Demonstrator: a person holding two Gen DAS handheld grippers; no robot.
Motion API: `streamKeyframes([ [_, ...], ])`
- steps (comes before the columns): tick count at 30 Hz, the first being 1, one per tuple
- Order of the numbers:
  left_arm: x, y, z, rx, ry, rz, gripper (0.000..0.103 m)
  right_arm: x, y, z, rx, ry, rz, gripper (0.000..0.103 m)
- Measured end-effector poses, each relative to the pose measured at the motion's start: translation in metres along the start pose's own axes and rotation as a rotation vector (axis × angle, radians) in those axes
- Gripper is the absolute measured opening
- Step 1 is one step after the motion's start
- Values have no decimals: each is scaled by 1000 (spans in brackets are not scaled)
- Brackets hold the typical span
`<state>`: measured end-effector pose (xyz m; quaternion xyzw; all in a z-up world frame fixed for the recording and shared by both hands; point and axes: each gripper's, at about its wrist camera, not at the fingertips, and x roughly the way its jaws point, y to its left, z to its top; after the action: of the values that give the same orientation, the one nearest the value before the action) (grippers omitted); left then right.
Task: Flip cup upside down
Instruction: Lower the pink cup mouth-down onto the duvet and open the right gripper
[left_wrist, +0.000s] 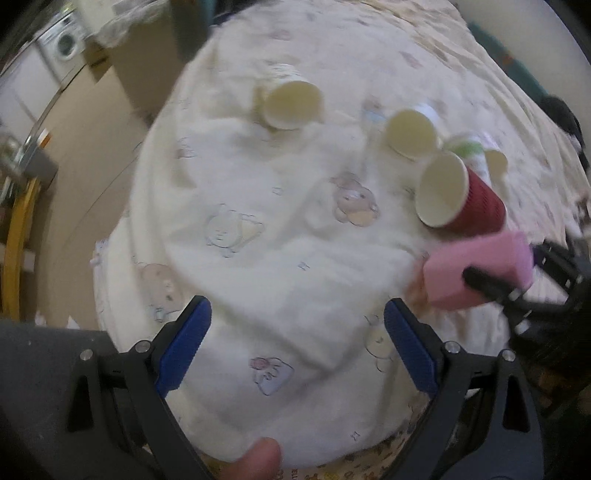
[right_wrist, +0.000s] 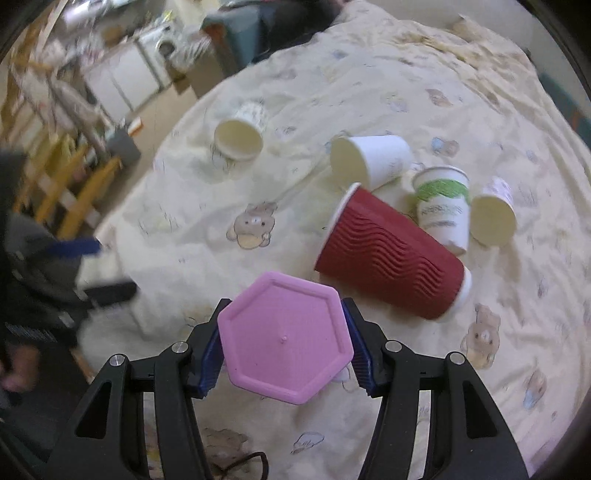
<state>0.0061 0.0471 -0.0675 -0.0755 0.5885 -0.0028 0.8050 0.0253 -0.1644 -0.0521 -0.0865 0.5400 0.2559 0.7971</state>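
My right gripper (right_wrist: 283, 345) is shut on a pink hexagonal cup (right_wrist: 284, 341), its flat base facing the camera; in the left wrist view the pink cup (left_wrist: 480, 269) shows at the right, held just above the bedspread. My left gripper (left_wrist: 297, 325) is open and empty over the white blanket. A ribbed red cup (right_wrist: 391, 258) lies on its side just beyond the pink cup; it also shows in the left wrist view (left_wrist: 476, 205).
Several paper cups lie on the bedspread: a white one (right_wrist: 373, 158), a green-printed one (right_wrist: 441, 206), a small one (right_wrist: 493, 214) and a patterned one (right_wrist: 240, 133). The bed edge (left_wrist: 122, 206) falls to the floor at left. Yellow chairs (right_wrist: 74, 192) stand beside the bed.
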Motion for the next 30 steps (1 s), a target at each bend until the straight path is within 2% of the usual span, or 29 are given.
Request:
streamKeyframes([
  [3, 1, 2, 0, -9, -1, -9, 93, 20, 14, 0, -86, 47, -55, 60],
  [5, 3, -1, -1, 1, -2, -5, 98, 37, 22, -5, -142, 93, -85, 60],
  [6, 3, -2, -1, 8, -3, -6, 102, 42, 26, -7, -166, 98, -98, 60],
  [8, 1, -5, -3, 17, -9, -7, 103, 44, 31, -9, -198, 93, -120, 60],
  [12, 0, -11, -3, 30, -14, -3, 103, 42, 24, -7, -158, 113, -102, 63],
  [13, -1, -11, -3, 33, -19, -1, 103, 41, 23, -7, -146, 110, -86, 68],
  [14, -1, -12, -4, 36, -23, 1, 103, 39, 20, -8, -131, 104, -66, 77],
  [16, -2, -13, -4, 44, -31, 6, 103, 36, 20, -8, -117, 84, -62, 82],
  [25, -7, -15, -6, 49, -62, -8, 103, 8, 8, -4, -37, 18, 2, 83],
  [30, -19, -20, -12, 71, -118, -31, 103, -39, -4, -18, 49, -85, 16, 84],
])
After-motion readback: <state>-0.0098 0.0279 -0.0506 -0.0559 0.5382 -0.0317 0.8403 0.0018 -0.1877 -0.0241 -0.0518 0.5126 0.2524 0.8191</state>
